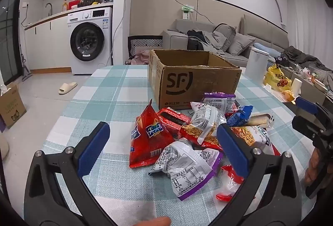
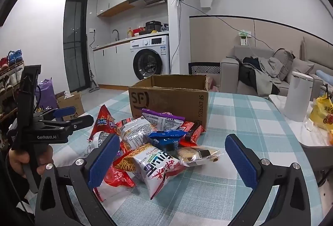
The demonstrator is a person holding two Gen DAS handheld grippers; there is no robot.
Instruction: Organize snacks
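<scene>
Two tools: the left tool and right tool each fill the bottom of their own view, black arms ending in blue pads.
Left tool state: jaws spread wide, gripping nothing; the snacks lie between and beyond the pads.
Right tool state: jaws spread wide, empty; in the left view it shows at the right edge.
Snack pile: a loose heap of packets at the centre of both views, on the table.
Red triangular chip bag: standing at the left side of the heap.
White and purple packet: lying nearest the camera, lower centre.
Blue packet: in the middle of the heap.
Cardboard box: open-topped, marked SF, just behind the heap, upper centre.
Table: covered in a teal and white checked cloth.
Washing machine: in the background, upper left.
Sofa: grey, upper right, with cushions and clothes on it.
</scene>
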